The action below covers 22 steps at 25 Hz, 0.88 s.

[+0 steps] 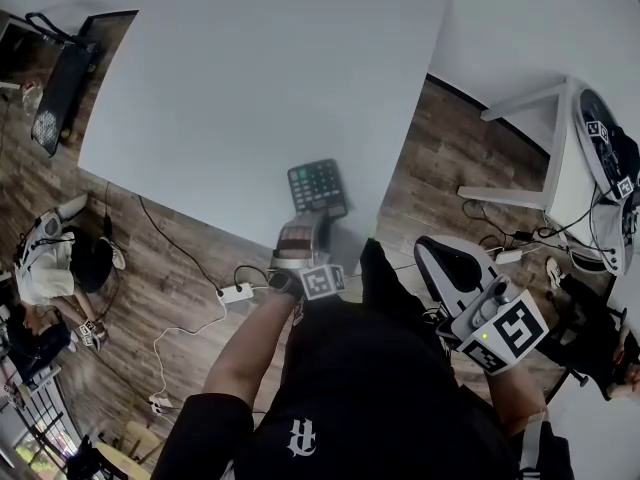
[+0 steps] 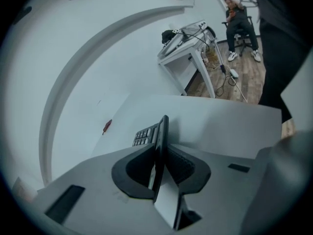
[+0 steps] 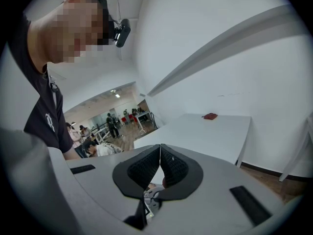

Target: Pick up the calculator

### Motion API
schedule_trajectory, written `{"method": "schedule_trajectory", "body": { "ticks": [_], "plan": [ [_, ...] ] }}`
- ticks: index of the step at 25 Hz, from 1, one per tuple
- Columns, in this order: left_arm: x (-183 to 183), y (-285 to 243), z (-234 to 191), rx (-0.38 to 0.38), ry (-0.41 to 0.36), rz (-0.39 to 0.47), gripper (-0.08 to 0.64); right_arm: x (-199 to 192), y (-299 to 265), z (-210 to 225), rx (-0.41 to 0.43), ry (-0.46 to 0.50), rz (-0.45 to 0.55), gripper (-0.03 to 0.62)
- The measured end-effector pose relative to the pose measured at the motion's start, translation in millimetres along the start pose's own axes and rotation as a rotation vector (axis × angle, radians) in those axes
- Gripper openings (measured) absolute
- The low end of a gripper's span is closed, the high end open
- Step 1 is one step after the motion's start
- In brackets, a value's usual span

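Left gripper [image 2: 160, 153] pinching calculator [image 2: 144, 135] by edge: grasp step. Next: lift off table [image 1: 250, 88]. Right gripper [image 3: 160, 153] pressed together, idle.

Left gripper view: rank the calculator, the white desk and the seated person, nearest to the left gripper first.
1. calculator, held in the left gripper.
2. white desk, upper middle.
3. seated person, top right, beyond the desk.

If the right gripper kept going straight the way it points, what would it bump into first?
Probably the white table: the right gripper, jaws shut and empty, aims toward its near side. Depth is unclear, so this is a guess.
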<state>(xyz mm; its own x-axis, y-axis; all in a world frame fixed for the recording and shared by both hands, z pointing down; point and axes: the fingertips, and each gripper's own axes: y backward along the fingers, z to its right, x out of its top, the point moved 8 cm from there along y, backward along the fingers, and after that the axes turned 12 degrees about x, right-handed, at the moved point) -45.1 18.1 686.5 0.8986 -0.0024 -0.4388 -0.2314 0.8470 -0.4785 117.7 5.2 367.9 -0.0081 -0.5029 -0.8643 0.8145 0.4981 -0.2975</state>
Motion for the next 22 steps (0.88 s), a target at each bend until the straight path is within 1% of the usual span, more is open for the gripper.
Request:
{"method": "schedule_trajectory", "body": {
  "ticks": [3,10,17,22],
  "plan": [
    [1.9,-0.8,-4.1,0.011,-0.01,0.017,0.059,-1.1,-0.2,0.9,-0.003,-0.002,0.003,0.012],
    [9.7,0.9,-29.1,0.024,0.057,0.051,0.046,-1.2,-2.6,-6.3,-0.005,0.016,0.021,0.012],
    [18.8,11.7,-60.0,0.054,0.089,0.064,0.046,-0.8,-5.7,-15.0,0.002,0.028,0.04,0.012],
    [30.7,16.0,-92.8,0.072,0.074,0.068,0.046,2.3,-7.6,-16.8,0.007,0.059,0.055,0.012]
  ]
}}
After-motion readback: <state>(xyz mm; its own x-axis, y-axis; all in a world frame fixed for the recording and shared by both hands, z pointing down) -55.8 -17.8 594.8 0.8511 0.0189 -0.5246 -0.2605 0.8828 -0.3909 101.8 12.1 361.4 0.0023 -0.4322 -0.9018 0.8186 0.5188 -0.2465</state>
